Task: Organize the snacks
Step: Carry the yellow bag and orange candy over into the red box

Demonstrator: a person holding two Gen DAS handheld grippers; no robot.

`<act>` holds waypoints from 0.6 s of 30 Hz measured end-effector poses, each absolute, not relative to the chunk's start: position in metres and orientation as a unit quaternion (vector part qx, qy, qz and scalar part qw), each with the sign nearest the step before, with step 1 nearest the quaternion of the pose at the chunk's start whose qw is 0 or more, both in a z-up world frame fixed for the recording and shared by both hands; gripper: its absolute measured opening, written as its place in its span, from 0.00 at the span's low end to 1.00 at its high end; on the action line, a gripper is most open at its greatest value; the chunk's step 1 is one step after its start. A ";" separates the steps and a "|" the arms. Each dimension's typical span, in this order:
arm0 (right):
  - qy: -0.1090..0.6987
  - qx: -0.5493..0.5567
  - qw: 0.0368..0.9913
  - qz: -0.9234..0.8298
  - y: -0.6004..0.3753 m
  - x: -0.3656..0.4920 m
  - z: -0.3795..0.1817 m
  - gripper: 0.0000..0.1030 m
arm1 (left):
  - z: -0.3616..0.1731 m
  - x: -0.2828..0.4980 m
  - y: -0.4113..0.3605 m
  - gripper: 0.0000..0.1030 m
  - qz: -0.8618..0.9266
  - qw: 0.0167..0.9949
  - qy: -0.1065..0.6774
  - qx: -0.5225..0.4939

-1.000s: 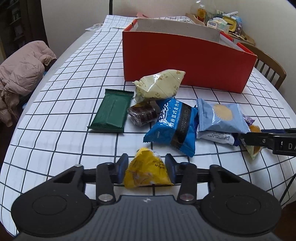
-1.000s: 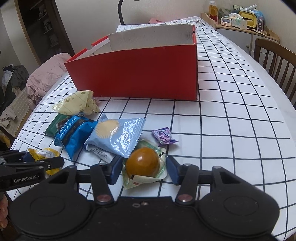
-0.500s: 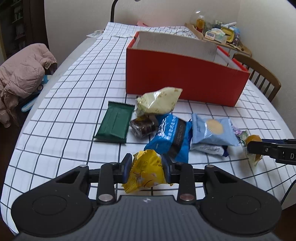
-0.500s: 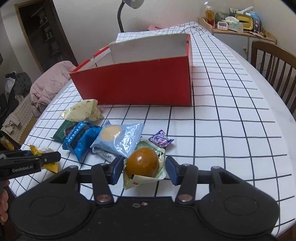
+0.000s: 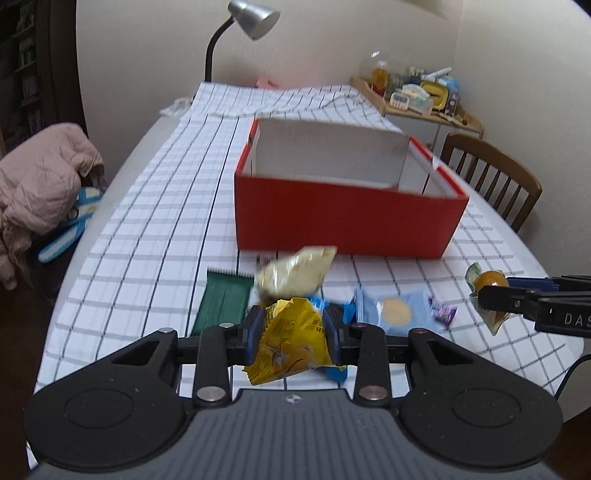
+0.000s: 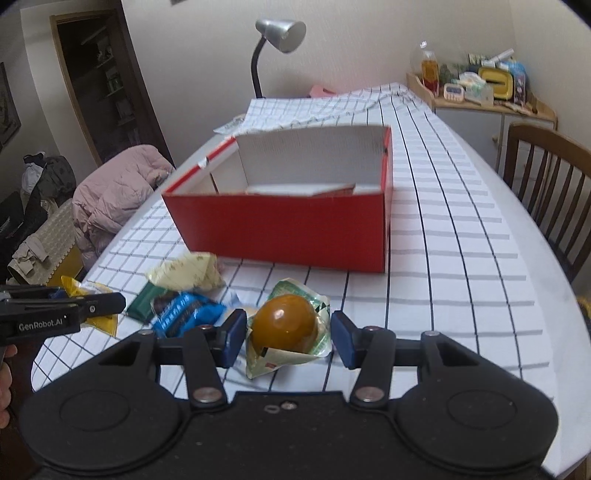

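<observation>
Left wrist view: the left gripper (image 5: pixel 291 334) pinches a crinkled yellow foil snack packet (image 5: pixel 290 339), lifted toward the open red cardboard box (image 5: pixel 347 218); the right gripper (image 6: pixel 288 338) clamps a clear-wrapped amber round pastry (image 6: pixel 286 323), likely bound there too

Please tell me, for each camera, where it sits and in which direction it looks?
Left wrist: on the left gripper, facing the red box; its jaws grip a yellow packet; the right gripper shows.
Right wrist: on the right gripper, facing the box; its jaws flank a wrapped orange snack.
Shared: box, lamp.
</observation>
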State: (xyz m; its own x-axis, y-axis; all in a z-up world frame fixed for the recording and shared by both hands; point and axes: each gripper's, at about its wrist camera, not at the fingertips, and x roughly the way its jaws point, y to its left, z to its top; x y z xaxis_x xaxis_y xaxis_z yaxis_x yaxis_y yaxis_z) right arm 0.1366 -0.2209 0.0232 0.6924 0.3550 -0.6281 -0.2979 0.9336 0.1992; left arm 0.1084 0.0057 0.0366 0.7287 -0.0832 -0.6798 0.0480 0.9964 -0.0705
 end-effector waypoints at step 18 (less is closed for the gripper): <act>0.288 0.015 0.943 0.164 -0.214 0.185 0.087 0.48 | 0.111 0.172 -0.011 0.33 -0.060 0.944 0.324 0.016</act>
State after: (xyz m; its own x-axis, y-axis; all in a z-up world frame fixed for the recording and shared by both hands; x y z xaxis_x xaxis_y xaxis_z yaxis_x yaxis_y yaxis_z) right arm 0.1847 -0.2136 0.0870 0.7801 0.3182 -0.5388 -0.3008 0.9457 0.1230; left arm 0.1715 -0.0114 0.1107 0.7822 -0.1034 -0.6144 0.1243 0.9922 -0.0089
